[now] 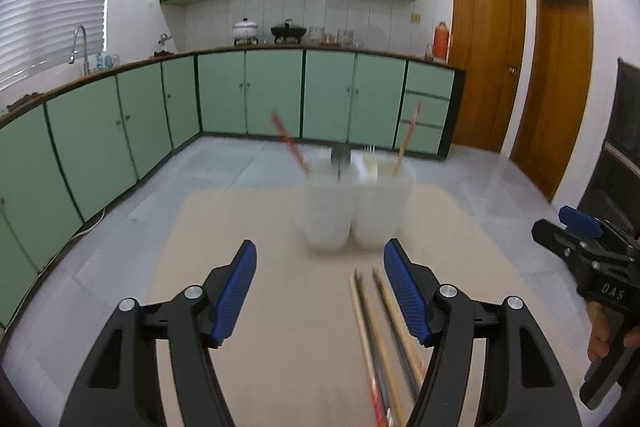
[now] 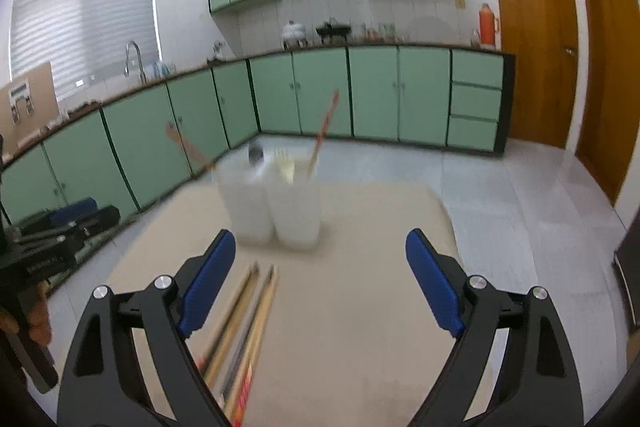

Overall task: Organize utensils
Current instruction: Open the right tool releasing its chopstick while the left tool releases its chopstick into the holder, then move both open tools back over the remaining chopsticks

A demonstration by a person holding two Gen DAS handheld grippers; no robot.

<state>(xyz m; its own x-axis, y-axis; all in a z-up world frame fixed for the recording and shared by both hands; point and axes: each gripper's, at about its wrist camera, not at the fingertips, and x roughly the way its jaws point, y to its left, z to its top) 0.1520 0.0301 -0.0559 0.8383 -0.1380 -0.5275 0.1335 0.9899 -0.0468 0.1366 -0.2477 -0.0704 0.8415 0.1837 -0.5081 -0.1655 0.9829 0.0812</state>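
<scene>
Both jaws wide, nothing held: left gripper (image 1: 320, 291), right gripper (image 2: 320, 281). Loose chopsticks (image 1: 384, 339) lie bundled on the beige table (image 1: 280, 347), near the translucent utensil holder (image 1: 356, 211) already holding a few. Light, stiff, thin, likely slippery; pinch mid-shaft, one at a time.

**Two wrist views, one table**

Each fisheye looks forward and downward along its own fingers, low over the beige table (image 1: 280, 307). Both share the white holders (image 1: 356, 211) at 12 o'clock and the chopsticks (image 2: 248, 319) lying near
</scene>
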